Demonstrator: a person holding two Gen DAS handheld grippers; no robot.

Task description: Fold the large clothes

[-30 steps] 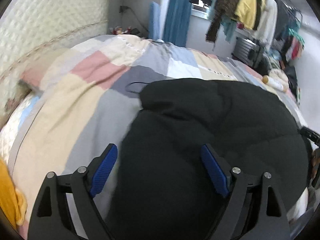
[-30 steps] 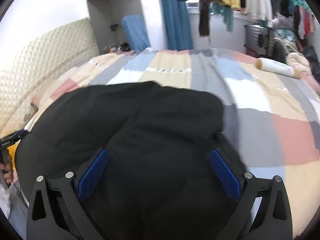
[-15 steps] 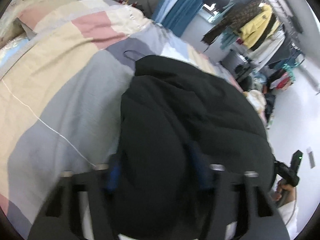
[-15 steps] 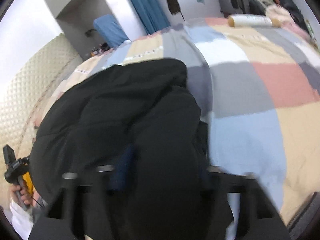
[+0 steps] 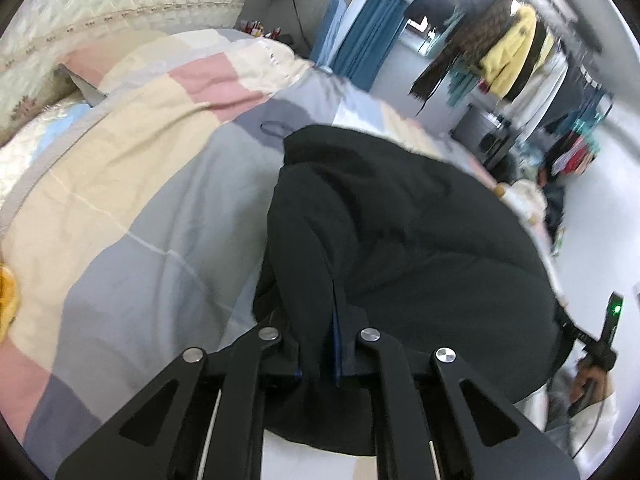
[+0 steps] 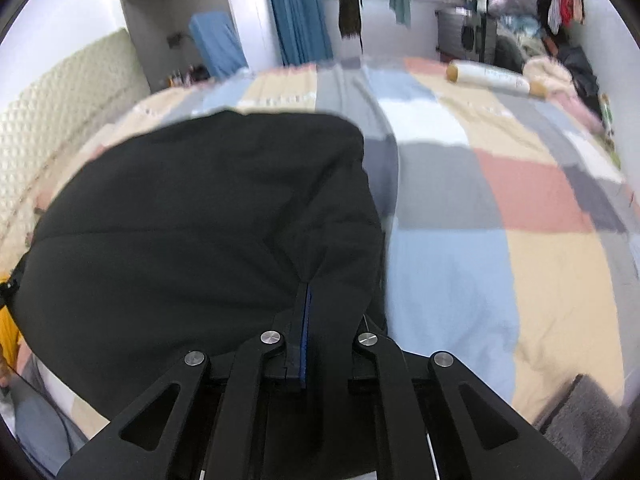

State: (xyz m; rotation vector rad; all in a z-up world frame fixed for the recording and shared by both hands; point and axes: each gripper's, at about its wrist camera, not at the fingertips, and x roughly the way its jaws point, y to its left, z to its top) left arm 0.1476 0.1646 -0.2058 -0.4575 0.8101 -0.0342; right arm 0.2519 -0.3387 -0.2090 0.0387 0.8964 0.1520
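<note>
Jaws on both sides are pinched onto the near hem of the black garment (image 5: 400, 232): your left gripper (image 5: 320, 344) is closing its last bit, with a fold of black cloth bunched between the blue pads, and your right gripper (image 6: 306, 320) has its jaws fully together with cloth gathered into a pucker at the tips. Garment position: spread on the patchwork bedspread (image 5: 132, 208), its near edge toward you, its far edge toward the quilted headboard (image 5: 132, 4) side of the bed; it looks thick and padded, so expect bulk. A thin dark loop (image 5: 274, 128) lies on the bedspread just beyond the garment's far corner, touching or nearly so; which, you cannot tell. A pale roll (image 6: 494, 76) sits well apart from the garment, toward the clothes rack side. Judgement: the step in hand is securing the two near corners before carrying them over for a fold. To do it well, confirm the left jaws have caught the same layers as the right before you lift; an uneven bite would skew the fold line. Raise both hands together, keep the hem taut between them, and carry it toward the garment's far edge so the corners land matched. Risk: padded cloth may slip from a shallow pinch, and the lower layer may drag with it.
</note>
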